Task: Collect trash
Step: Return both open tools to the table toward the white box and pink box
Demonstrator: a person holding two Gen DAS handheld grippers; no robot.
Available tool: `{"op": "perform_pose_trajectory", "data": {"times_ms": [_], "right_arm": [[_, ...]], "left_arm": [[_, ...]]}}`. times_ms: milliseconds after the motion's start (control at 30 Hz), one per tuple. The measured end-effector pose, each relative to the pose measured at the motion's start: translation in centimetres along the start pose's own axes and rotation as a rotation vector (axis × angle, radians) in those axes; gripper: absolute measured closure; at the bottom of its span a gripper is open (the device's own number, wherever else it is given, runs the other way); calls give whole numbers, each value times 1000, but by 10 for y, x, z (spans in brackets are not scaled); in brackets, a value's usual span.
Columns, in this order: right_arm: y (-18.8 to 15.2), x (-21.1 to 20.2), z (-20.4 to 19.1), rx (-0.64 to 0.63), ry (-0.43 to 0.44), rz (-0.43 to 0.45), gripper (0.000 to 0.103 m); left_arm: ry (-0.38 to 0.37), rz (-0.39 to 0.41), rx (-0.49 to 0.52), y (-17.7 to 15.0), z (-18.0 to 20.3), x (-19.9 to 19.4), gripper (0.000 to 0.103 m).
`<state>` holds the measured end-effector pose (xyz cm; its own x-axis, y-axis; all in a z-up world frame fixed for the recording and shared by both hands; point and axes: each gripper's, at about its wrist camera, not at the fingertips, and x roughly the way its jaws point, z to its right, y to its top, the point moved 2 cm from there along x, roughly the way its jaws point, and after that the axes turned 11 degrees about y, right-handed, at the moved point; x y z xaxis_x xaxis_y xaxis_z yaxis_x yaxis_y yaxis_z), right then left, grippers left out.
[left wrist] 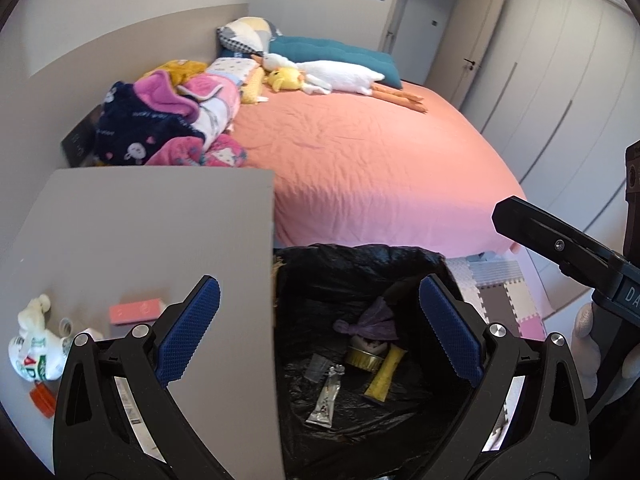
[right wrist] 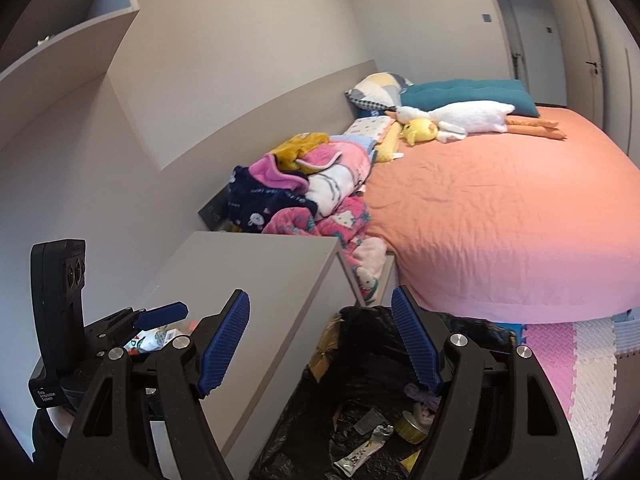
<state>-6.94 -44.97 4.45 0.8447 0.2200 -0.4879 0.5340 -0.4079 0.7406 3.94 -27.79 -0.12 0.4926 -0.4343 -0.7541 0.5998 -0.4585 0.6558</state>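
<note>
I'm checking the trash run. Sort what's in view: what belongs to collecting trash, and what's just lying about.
Belongs to the job:
- black-lined bin, already holding a silver tube, yellow wrapper, round tin, knotted purple bag
- crumpled white bag on the grey table

Just lying about:
- pink box
- blanket pile
- goose plush
- teal pillow

In my left wrist view the left gripper (left wrist: 320,332) stands with its jaws wide apart and nothing between them. Behind it, at lower centre, I see the bin with the black bag (left wrist: 360,264), holding a silver wrapper (left wrist: 326,398) and a yellow packet (left wrist: 386,376). At lower left a grey table (left wrist: 160,232) carries a pink box (left wrist: 138,310) and a white bag (left wrist: 36,352).
</note>
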Motion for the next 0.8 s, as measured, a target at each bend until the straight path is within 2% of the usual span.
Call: {"op": "perform_pose_trajectory", "data": {"times_ms": [333,800], "right_arm": [[-5,53,-44,-89,109,-107,29],[-27,116,-88,-181,221,-259,29]], "left_arm": [[121,5,-114,-24,-60,-11,7],[255,-48,-264,-67,-120,-17,7]]}}
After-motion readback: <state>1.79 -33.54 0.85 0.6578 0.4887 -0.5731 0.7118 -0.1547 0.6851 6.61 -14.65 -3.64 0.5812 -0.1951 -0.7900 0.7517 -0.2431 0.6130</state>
